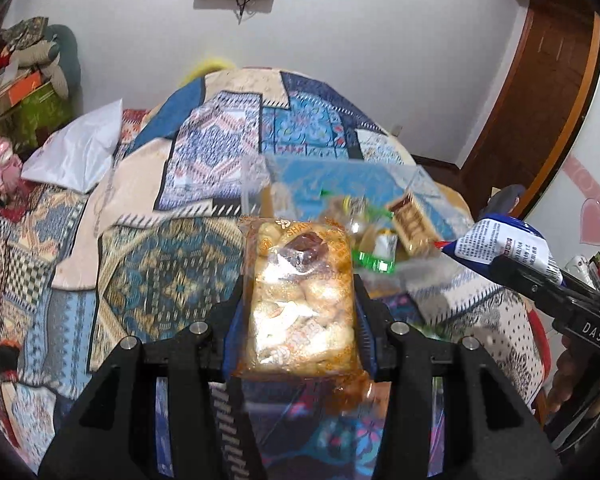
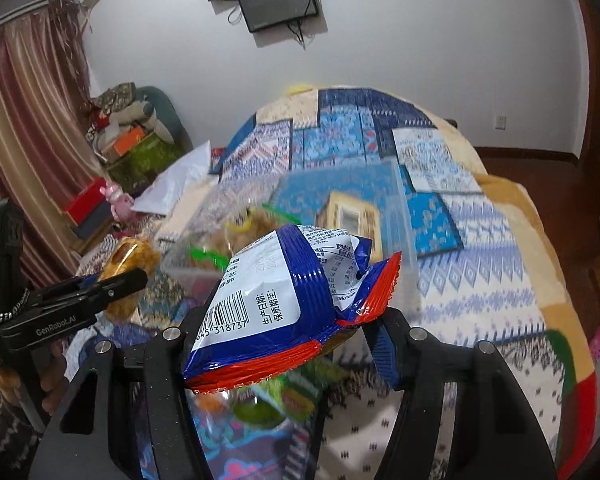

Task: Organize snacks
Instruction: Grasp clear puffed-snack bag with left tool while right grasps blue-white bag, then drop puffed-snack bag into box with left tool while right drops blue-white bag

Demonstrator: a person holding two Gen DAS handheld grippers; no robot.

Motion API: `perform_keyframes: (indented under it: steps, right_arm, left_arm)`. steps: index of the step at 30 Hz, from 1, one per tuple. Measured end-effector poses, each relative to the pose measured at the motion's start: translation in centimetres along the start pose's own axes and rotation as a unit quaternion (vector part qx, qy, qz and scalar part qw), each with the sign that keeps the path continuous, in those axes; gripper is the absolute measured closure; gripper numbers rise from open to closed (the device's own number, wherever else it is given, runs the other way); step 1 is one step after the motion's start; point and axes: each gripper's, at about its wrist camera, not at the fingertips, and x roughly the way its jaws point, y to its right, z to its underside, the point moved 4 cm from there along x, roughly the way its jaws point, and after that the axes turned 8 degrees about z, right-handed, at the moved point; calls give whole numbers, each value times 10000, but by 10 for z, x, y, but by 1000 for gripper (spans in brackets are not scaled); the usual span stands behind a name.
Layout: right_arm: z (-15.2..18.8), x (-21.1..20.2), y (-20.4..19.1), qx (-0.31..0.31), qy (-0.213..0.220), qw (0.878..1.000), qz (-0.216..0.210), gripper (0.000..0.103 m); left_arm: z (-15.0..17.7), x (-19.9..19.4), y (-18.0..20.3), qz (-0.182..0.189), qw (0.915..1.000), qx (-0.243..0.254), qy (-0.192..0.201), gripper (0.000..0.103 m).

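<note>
Your left gripper (image 1: 300, 300) is clamped on a clear pastry pack (image 1: 300, 292), one finger against each long side, the pack pointing to 12 o'clock and held above the quilt (image 1: 188, 152). At 1 o'clock just past its far end sits the clear bin (image 1: 340, 176), holding a brown box (image 1: 414, 222) and green-edged wrappers (image 1: 374, 262). At 3 o'clock in that view your right gripper (image 2: 296, 320) comes in with its bag (image 1: 508, 246).

In the right wrist view that gripper pinches the blue-and-red bag (image 2: 288, 300) across its middle, barcode side up, the bag tilted toward 2 o'clock, in the air short of the bin (image 2: 396, 216) at 12 o'clock. At 9 o'clock you see the left gripper (image 2: 112, 284) and its pack (image 2: 130, 258). A white plastic bag (image 1: 76, 152) lies at 10 o'clock on the quilt; a screen (image 2: 276, 0) hangs on the wall at 12.
</note>
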Motion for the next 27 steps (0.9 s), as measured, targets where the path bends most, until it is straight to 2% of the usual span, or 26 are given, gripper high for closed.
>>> perform_keyframes:
  steps: [6, 12, 20, 27]
  right_arm:
    - [-23, 18, -1, 58, 144, 9999, 11, 44]
    - [-40, 42, -1, 122, 139, 9998, 2, 44]
    - [-53, 79, -4, 58, -87, 9999, 16, 44]
    - [-50, 98, -8, -27, -257, 9997, -46, 43]
  left_arm:
    - [-29, 18, 4, 100, 9999, 76, 99, 57]
    - [-50, 49, -2, 120, 9999, 10, 25, 57]
    - [-62, 90, -9, 122, 9997, -2, -198, 57]
    - [-66, 100, -16, -14, 9999, -57, -92, 56]
